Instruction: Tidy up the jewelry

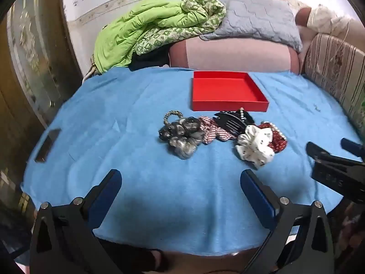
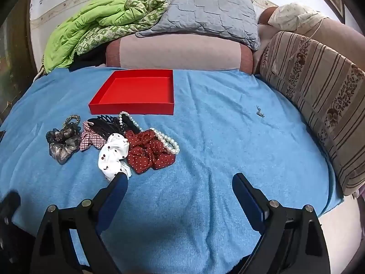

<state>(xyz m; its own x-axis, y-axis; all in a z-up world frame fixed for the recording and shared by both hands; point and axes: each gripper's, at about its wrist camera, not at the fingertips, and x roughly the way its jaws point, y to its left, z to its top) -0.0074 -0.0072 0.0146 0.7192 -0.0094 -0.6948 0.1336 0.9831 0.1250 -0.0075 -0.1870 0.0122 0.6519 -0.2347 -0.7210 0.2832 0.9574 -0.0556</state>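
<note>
An empty red tray (image 1: 228, 106) (image 2: 131, 109) sits on the blue cloth (image 1: 136, 105) (image 2: 228, 137). In front of it lie a grey scrunchie (image 1: 184, 137) (image 2: 63, 142), a red checked scrunchie (image 1: 211, 130) (image 2: 91, 138), a black hair claw (image 1: 230, 121) (image 2: 107, 123), a white spotted scrunchie (image 1: 255, 146) (image 2: 114, 157), a dark red dotted scrunchie (image 1: 277, 140) (image 2: 148, 151), a pearl strand (image 2: 164, 140) and a small beaded ring (image 1: 172, 115) (image 2: 73, 117). My left gripper (image 1: 180, 178) is open, near of the pile. My right gripper (image 2: 180, 182) is open, its left finger beside the white scrunchie.
A small metal piece (image 2: 260, 113) lies alone on the cloth to the right. A dark flat object (image 1: 46, 145) lies at the cloth's left edge. A green quilt (image 1: 146, 29), grey pillow (image 1: 257, 20) and striped cushion (image 2: 319, 105) border the cloth.
</note>
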